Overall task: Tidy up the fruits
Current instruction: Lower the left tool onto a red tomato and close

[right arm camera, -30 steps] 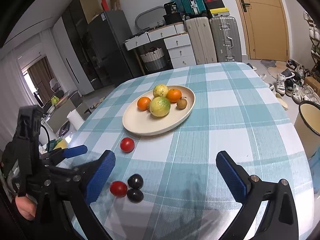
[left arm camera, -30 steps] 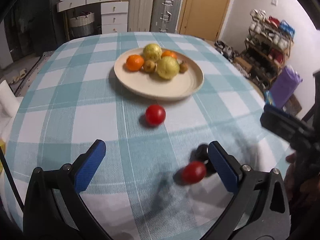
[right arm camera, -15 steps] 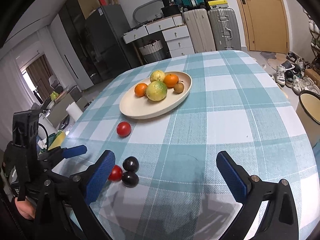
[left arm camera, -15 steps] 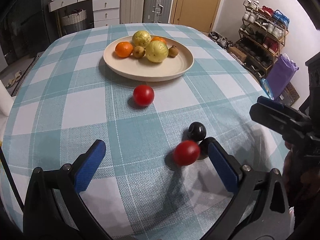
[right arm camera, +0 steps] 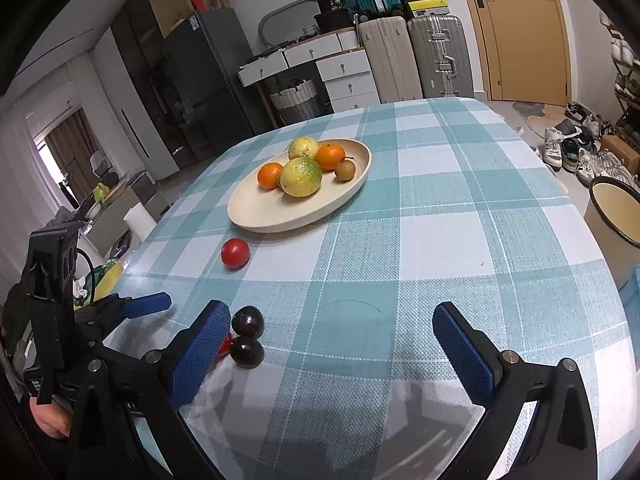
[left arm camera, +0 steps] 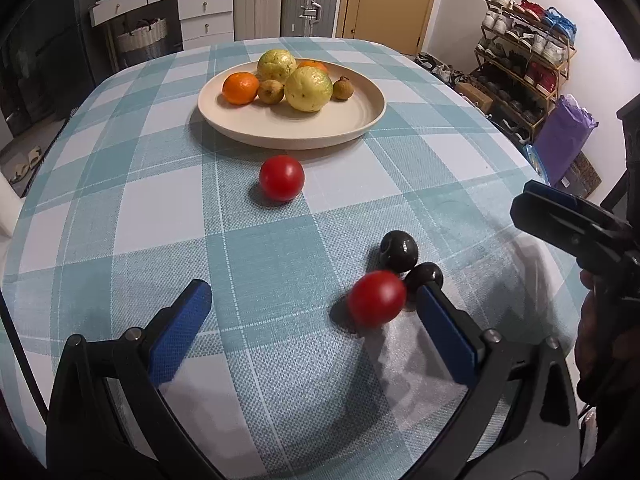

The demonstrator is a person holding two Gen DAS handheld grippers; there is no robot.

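A cream plate [left arm camera: 320, 133] at the far middle of the checked table holds two oranges, two yellow-green fruits and two small brown fruits. One red tomato [left arm camera: 281, 178] lies in front of it. Nearer, a second red tomato [left arm camera: 376, 298] touches two dark plums [left arm camera: 399, 251]. My left gripper [left arm camera: 312, 296] is open and holds nothing, with that tomato just inside its right finger. My right gripper [right arm camera: 330, 314] is open too, nothing in it. The plums [right arm camera: 248, 321] lie beside its left finger, which half hides the near tomato [right arm camera: 225, 345].
Each view shows the other gripper at its side, the left gripper [right arm camera: 148, 304] near the table's left edge. A cream bucket [right arm camera: 612, 212] stands on the floor by the table's right side. Suitcases, drawers, a door and a shoe rack [left arm camera: 524, 52] line the room beyond.
Both grippers have moved forward and lower over the table. The near tomato and plums now sit closer to the fingers, and the plate looks nearer. No fruit has moved.
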